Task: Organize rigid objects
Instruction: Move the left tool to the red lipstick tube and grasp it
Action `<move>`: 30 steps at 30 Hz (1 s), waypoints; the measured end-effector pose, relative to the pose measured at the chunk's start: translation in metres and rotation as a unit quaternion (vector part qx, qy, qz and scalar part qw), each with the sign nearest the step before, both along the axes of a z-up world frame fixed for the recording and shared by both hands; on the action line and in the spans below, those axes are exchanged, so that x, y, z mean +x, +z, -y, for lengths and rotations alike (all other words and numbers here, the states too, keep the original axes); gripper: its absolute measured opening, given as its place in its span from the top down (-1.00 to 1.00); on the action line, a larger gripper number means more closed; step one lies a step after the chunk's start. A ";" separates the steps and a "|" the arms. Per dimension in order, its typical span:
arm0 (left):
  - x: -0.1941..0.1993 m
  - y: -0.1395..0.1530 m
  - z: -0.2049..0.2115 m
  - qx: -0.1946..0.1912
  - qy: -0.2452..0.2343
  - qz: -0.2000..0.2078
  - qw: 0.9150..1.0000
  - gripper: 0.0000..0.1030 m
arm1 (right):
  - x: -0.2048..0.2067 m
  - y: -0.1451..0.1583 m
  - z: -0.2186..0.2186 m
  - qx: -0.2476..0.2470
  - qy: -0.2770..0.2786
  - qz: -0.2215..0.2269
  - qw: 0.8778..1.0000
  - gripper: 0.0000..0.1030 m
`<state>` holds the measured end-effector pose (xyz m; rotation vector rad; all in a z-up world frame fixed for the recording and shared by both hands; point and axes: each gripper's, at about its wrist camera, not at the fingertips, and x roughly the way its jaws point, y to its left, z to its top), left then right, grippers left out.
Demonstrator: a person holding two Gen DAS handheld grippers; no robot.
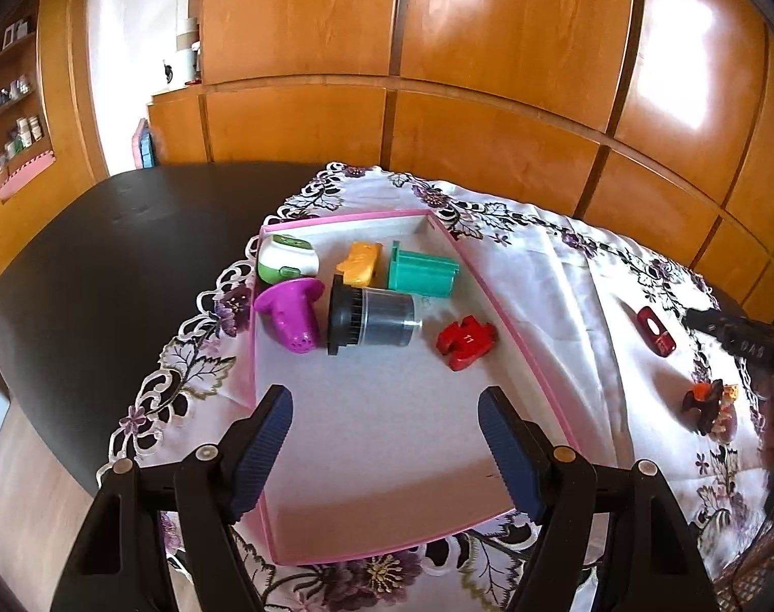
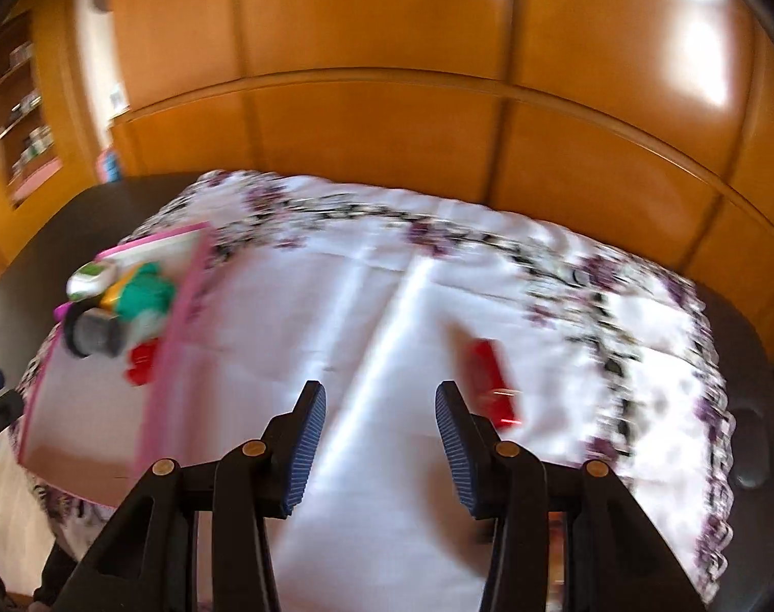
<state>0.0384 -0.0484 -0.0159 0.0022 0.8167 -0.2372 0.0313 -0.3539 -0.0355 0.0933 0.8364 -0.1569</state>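
Six items already gathered inside pink tray (image 1: 509, 326); red case (image 1: 655, 330) and dark clip (image 1: 705, 403) left on clothed worktop (image 1: 565, 275). Left gripper (image 1: 384, 438) and right gripper (image 2: 379, 438) fingers spread, empty.

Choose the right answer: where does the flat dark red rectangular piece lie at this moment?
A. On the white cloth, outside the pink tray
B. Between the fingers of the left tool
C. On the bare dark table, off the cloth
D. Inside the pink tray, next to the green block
A: the dark red piece lies on the white cloth, to the right of the pink tray and clear of its rim, and no tool holds it.
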 end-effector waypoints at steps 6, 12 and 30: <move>0.000 0.009 0.011 0.002 -0.015 0.012 1.000 -0.47 | -0.025 0.007 0.083 0.006 -0.125 0.014 0.992 0.12; 0.000 0.019 0.046 0.007 -0.068 0.022 0.997 -0.47 | -0.051 -0.011 0.152 0.077 -0.258 0.011 0.963 0.12; 0.027 -0.006 0.210 -0.008 -0.222 -0.076 0.972 -0.35 | -0.050 -0.015 0.157 0.119 -0.253 0.011 0.960 0.12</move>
